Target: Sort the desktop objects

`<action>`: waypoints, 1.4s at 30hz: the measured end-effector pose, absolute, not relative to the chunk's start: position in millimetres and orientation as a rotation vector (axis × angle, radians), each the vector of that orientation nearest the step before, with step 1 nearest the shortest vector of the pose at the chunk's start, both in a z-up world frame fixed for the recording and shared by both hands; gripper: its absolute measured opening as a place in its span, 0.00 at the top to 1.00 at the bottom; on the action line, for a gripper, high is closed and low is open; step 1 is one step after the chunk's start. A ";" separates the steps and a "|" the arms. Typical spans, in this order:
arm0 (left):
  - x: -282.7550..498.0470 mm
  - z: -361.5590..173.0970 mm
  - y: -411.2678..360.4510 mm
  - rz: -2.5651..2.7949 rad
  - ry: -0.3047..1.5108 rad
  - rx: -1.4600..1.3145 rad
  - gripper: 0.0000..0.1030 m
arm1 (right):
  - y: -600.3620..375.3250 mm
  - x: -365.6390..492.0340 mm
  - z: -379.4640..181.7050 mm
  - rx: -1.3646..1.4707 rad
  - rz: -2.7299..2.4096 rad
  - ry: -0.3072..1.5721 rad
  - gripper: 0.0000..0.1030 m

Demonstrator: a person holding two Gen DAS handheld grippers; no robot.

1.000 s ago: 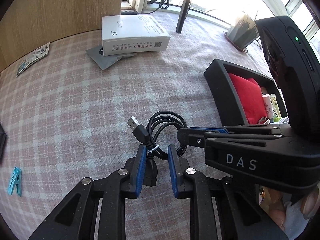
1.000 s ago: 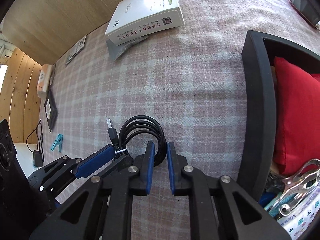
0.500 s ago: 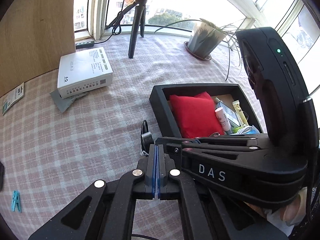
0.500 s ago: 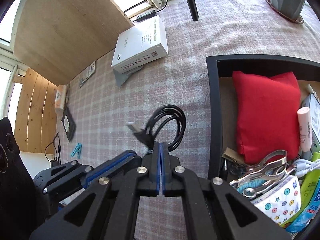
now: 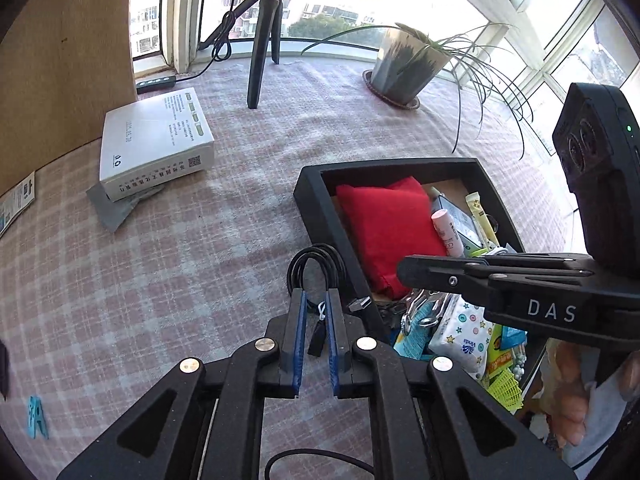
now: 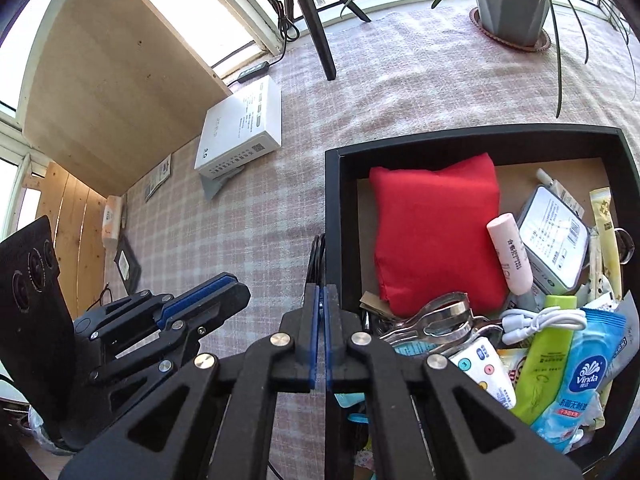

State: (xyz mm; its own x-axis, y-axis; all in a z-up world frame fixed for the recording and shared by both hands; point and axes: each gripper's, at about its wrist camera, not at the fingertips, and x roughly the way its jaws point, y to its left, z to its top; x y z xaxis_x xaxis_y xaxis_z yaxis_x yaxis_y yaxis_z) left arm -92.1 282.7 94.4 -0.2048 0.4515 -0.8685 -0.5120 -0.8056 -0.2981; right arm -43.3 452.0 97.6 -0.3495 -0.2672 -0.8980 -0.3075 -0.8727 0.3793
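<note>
A coiled black USB cable (image 5: 316, 266) hangs in the air beside the left wall of the black storage box (image 5: 320, 204). My left gripper (image 5: 316, 300) has its jaws a little apart with the cable's tie and plug between them, not clamped. My right gripper (image 6: 320, 294) is shut on the cable (image 6: 317, 254), whose loop shows just above its tips, next to the box wall (image 6: 334, 216). The box holds a red pouch (image 6: 436, 232), a lip balm (image 6: 510, 258), tissue packs and clips.
A white carton (image 5: 154, 144) lies at the back left on the checked tablecloth, with a grey sleeve under it. A tripod leg (image 5: 260, 60) and a potted plant (image 5: 404, 66) stand near the window. A blue clothes peg (image 5: 38, 420) lies at the left front.
Both grippers have lifted the cable and carried it right, up to the box wall. My left gripper's jaws have parted since half a second ago. My right gripper stays shut.
</note>
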 end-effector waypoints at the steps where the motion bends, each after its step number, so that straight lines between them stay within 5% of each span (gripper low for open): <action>1: -92.3 90.6 279.1 2.046 0.068 -1.460 0.90 | 450.0 -45.8 95.4 -1.792 2.433 0.783 0.96; 7: -90.3 77.2 270.6 2.027 0.057 -1.482 0.85 | 439.9 -66.5 82.4 -1.869 2.393 0.722 0.92; 14: -91.0 66.5 279.5 1.998 0.068 -1.481 0.74 | 439.7 -76.2 77.1 -1.897 2.359 0.697 0.72; 27: -97.2 58.9 251.7 2.015 0.001 -1.527 0.74 | 421.0 -90.5 64.6 -1.951 2.327 0.632 0.72; 33: -100.7 60.5 228.0 2.056 -0.022 -1.531 0.74 | 397.7 -95.7 61.3 -2.047 2.392 0.872 0.72; 38: -106.6 54.8 205.6 2.088 -0.041 -1.561 0.74 | 395.8 -94.9 70.0 -1.953 2.392 0.649 0.71; 42: -111.4 46.5 203.3 2.088 -0.031 -1.577 0.74 | 409.5 -93.4 51.0 -1.967 2.320 0.764 0.72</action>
